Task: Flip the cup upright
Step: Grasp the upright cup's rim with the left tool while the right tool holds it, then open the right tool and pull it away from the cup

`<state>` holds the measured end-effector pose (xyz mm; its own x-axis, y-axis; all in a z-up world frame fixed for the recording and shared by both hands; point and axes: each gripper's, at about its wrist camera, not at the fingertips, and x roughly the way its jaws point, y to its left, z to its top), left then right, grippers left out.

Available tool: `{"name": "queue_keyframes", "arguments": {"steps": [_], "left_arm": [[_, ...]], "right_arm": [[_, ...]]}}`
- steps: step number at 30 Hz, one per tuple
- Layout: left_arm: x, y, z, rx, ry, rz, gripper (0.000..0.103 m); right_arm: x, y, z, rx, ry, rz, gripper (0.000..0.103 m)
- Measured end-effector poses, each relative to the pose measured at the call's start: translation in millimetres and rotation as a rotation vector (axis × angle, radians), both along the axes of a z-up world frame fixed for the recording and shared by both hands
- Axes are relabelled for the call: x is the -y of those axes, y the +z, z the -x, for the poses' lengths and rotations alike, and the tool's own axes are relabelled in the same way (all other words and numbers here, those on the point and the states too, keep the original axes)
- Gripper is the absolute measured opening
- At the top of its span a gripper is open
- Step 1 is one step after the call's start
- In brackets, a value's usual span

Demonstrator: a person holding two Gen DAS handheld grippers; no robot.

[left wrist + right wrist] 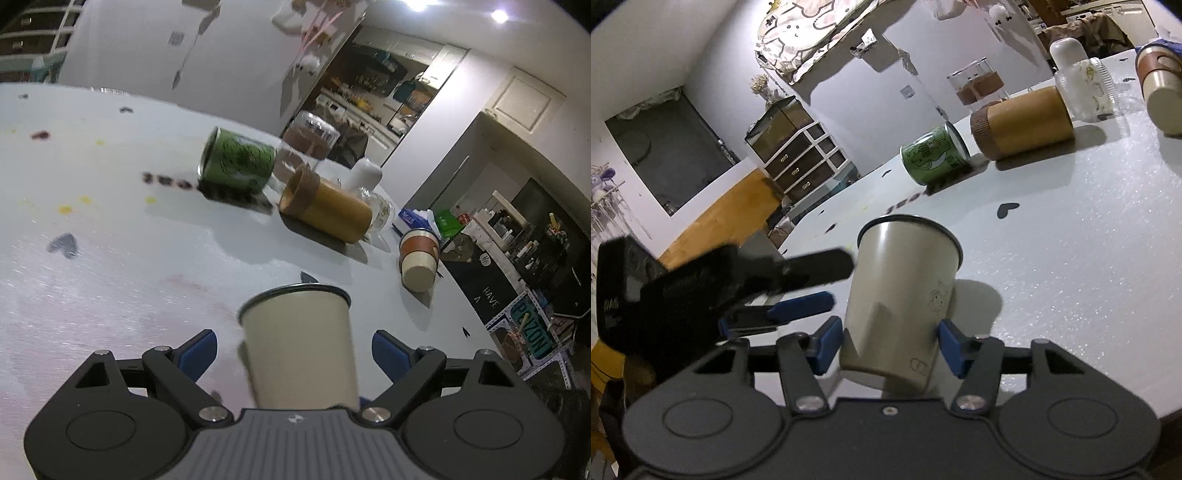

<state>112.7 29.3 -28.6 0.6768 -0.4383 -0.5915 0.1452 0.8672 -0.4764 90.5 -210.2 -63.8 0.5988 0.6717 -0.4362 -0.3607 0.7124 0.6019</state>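
A cream metal cup with a dark rim stands between the blue pads of my left gripper, which is open with gaps on both sides. In the right wrist view the same cup stands tilted, rim up, between the pads of my right gripper. Those pads sit close against its lower body and seem to grip it. The left gripper shows there, blurred, at the cup's left side.
On the white table lie a green mug, a brown bamboo cup and a brown-banded paper cup, all on their sides. A glass jar and a white bottle stand behind. The table edge runs at right.
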Motion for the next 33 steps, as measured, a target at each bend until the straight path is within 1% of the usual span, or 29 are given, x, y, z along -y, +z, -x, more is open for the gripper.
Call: {"name": "queue_keyframes", "arguments": {"steps": [4,8,10,12,17,19,21,24,27,31,33], "left_arm": [[16.8,-3.5,-19.0,-0.058,0.006,-0.01,0.091],[28.4,-7.0,-32.3,-0.083,0.012,-0.04,0.09],[27.3,-9.6,-36.6,-0.095,0.03,-0.04,0.083],[22.6,-13.6,-40.1,-0.122,0.033,-0.023,0.08],[18.7,-17.2,-43.7,-0.138,0.034,-0.013,0.08],[17.9,-15.6,-42.3,-0.135,0.029,-0.003,0.078],[17.8,-10.0,-35.3,-0.099,0.016,-0.017,0.078],[18.2,4.6,-17.7,-0.003,0.001,-0.066,0.078],[16.5,19.3,-0.4,0.081,-0.004,-0.131,0.078],[12.9,31.9,10.9,0.159,0.026,-0.238,0.078],[11.5,34.2,11.8,0.193,0.054,-0.315,0.078]], "right_arm": [[1.9,0.2,-0.3,0.008,0.003,-0.004,0.058],[2.6,0.3,-0.1,0.02,0.003,0.0,0.058],[2.5,1.1,1.4,0.025,0.0,0.009,0.058],[3.4,0.7,1.5,0.024,0.001,0.005,0.058],[2.5,1.0,3.1,0.031,0.003,0.005,0.057],[1.6,1.9,3.8,0.035,0.002,0.01,0.057],[0.4,2.9,5.3,0.042,0.002,0.02,0.057],[-1.1,7.2,10.7,0.071,0.013,0.042,0.056],[-3.9,12.6,17.7,0.109,0.011,0.08,0.056],[-4.3,21.0,25.0,0.177,-0.04,0.137,0.056],[-3.2,25.0,26.6,0.203,-0.061,0.15,0.057]]}}
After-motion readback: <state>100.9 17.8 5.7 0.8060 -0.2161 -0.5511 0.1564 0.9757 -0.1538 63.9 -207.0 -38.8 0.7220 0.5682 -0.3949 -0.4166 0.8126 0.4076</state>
